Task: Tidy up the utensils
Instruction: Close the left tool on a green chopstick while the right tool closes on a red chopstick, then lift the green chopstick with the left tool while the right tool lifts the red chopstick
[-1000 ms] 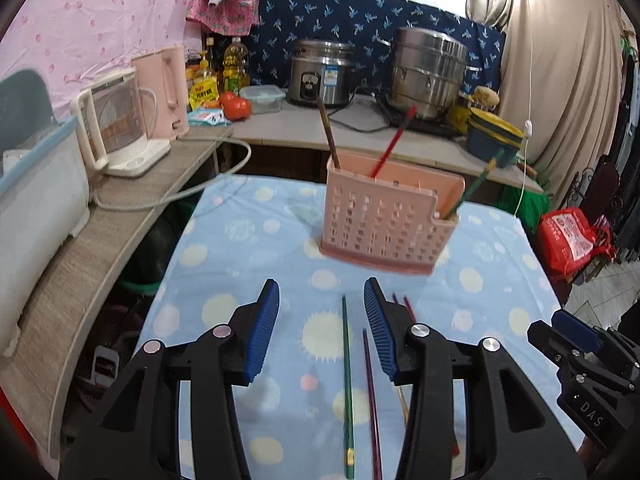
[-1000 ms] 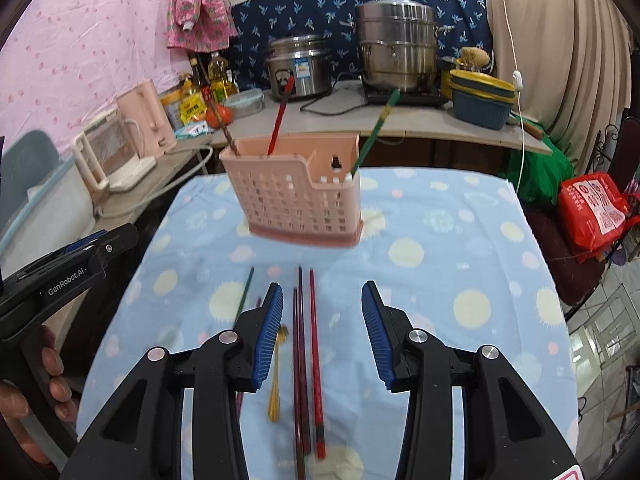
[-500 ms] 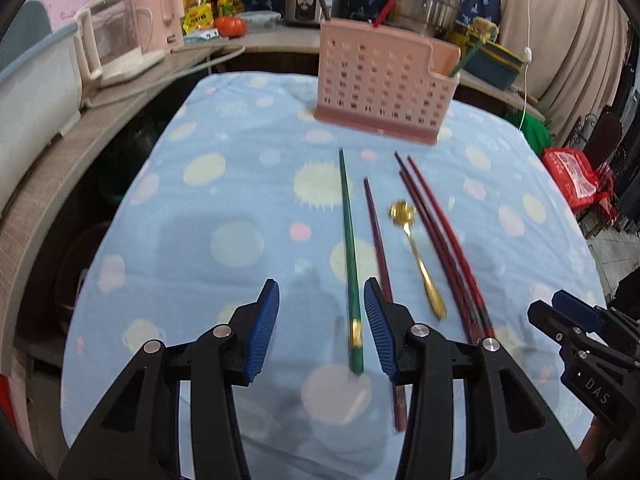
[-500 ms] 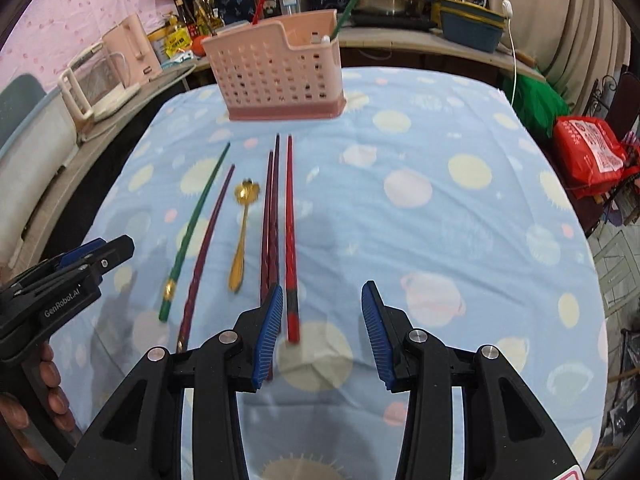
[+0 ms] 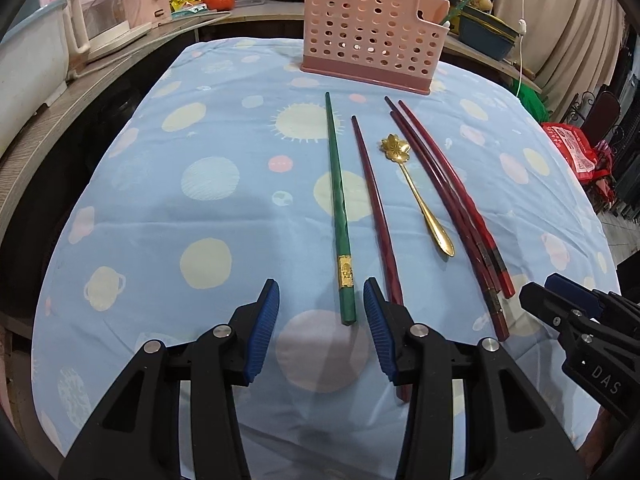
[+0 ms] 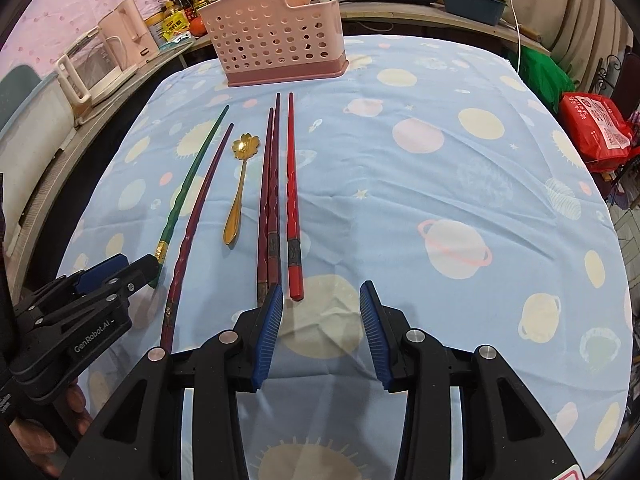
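Observation:
On the blue planet-print cloth lie a green chopstick point(image 5: 338, 200), a dark red chopstick point(image 5: 372, 192), a gold flower spoon point(image 5: 420, 196) and three more red chopsticks point(image 5: 452, 196). Behind them stands a pink perforated basket point(image 5: 368, 36) holding a few chopsticks. My left gripper point(image 5: 320, 292) is open low over the cloth, the green chopstick's near end between its pads, untouched. My right gripper point(image 6: 320, 292) is closing; the bright red chopstick point(image 6: 291, 184) ends just inside its left pad, with no pad pressing on it.
A counter runs along the left and back with a pale kettle point(image 5: 108, 12), a pink jug, bottles, a rice cooker and steel pots. A red bag point(image 6: 596, 124) sits off the table's right edge. The cloth's right half point(image 6: 480, 200) holds no utensils.
Both grippers have sunk toward the table and tipped downward. The utensils, earlier partly hidden under the fingers, now lie ahead with their near ends at the fingertips. The right jaws narrowed slightly.

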A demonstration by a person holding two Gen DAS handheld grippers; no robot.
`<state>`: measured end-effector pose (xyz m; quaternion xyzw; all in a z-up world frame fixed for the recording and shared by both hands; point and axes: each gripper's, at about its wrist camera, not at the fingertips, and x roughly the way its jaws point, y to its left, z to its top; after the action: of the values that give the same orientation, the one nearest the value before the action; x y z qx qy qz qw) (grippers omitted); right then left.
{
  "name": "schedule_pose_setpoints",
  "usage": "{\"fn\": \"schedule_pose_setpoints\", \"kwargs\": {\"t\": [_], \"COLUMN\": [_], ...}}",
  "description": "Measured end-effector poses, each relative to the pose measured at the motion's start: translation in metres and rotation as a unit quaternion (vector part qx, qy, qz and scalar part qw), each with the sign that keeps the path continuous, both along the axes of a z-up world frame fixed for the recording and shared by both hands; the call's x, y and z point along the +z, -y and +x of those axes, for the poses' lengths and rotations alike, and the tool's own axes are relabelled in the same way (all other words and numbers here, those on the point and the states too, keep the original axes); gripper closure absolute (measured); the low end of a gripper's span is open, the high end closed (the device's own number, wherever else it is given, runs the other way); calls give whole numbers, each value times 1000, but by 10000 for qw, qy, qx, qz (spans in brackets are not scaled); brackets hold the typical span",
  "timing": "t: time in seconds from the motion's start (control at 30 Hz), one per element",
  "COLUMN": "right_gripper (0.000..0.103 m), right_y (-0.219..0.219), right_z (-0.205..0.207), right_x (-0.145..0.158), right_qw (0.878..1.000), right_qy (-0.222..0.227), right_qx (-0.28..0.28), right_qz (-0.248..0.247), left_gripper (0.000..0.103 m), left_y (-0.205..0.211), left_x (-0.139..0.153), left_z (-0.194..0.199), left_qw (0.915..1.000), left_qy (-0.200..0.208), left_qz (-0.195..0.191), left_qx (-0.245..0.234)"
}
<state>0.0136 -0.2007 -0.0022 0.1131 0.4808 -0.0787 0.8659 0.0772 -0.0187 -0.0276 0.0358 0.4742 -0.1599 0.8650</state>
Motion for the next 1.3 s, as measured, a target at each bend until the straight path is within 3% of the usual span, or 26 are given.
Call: {"fn": "schedule_pose_setpoints", "kwargs": {"t": [0.3,0.77,1.17,1.3], "right_gripper": [77,91,96,96], "right_y": [0,-8,-15,-12], "right_z": [5,29,29,24], "right_x": [-3,-12,-15,-13], "right_qw": [10000,9997,9991,9994], "right_qy": [-22,-139,-85,-56], "right_qx": [22,196,324,300], "right_qz": [29,27,-253,-184], "left_gripper": [80,81,81,91], "left_y": [0,-1,-3,-7], "left_x": [-6,-8,-9,-8], "left_z": [7,10,9,8], "left_qw": [10000,10000,10000,9998], "left_qy": [-35,-20,15,-73], "left_qz": [60,39,-49,-160], "left_qx": [35,7,-12,-20]}}
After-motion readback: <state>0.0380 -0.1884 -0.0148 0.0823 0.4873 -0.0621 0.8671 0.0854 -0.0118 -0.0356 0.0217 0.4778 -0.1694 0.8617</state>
